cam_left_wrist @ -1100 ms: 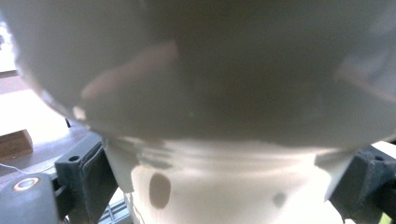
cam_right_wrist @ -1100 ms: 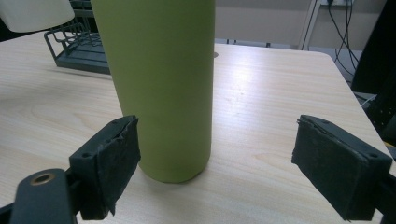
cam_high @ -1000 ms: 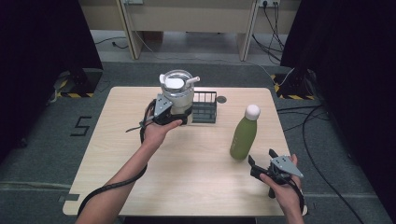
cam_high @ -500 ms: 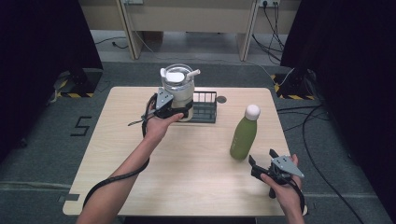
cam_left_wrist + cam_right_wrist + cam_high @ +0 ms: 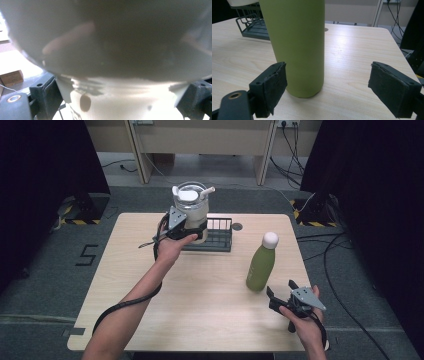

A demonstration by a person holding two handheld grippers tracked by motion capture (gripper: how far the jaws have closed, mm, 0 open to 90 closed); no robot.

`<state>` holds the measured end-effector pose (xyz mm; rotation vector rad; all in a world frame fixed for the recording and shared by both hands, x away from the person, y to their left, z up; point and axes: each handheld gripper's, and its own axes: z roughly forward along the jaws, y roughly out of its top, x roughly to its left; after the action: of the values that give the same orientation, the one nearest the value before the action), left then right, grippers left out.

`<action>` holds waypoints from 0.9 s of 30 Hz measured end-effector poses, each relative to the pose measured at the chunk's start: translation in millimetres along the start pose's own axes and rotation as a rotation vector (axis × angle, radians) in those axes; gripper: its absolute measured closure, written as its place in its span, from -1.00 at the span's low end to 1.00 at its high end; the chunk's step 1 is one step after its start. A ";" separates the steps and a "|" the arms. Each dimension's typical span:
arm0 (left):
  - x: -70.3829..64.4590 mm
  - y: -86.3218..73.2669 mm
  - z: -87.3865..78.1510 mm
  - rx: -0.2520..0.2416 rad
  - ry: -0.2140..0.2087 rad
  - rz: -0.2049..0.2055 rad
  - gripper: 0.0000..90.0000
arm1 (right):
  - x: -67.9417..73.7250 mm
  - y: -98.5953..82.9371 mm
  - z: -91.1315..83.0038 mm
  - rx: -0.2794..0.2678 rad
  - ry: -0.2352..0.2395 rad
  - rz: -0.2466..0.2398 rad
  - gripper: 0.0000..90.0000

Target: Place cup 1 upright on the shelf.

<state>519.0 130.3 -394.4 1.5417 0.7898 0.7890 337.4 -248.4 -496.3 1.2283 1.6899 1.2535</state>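
No readable labels. Left gripper (image 5: 186,226) clamps the white jug (image 5: 190,210), lifted higher above the rack (image 5: 216,236); right gripper (image 5: 281,296) spread near the green bottle (image 5: 261,265).

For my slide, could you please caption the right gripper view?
Open right gripper faces an upright green bottle on the wooden table.

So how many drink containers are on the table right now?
2. A clear lidded tumbler is held by the left gripper above the black wire rack at the far edge; a green bottle stands upright near the open right gripper.
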 end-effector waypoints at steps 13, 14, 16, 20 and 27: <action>8.2 9.0 8.9 -0.003 0.022 -0.008 -0.78 | -0.6 -0.6 0.1 0.002 -0.002 0.002 -0.67; 8.7 9.7 9.5 -0.004 0.025 -0.008 -0.78 | -0.9 -0.7 0.1 0.002 -0.003 0.003 -0.67; 10.0 11.6 11.0 -0.004 0.028 -0.007 -0.78 | -0.7 -0.9 -0.1 0.004 -0.004 0.006 -0.67; 13.7 13.9 14.4 -0.005 0.042 0.006 -0.78 | -1.1 -1.2 -0.3 0.003 -0.003 0.007 -0.67; 22.5 16.1 22.0 -0.002 0.066 0.002 -0.78 | -1.2 -1.7 0.2 0.004 -0.003 0.007 -0.67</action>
<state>550.6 135.8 -379.4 1.5212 0.8355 0.8453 337.5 -249.7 -498.0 1.2394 1.6881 1.2520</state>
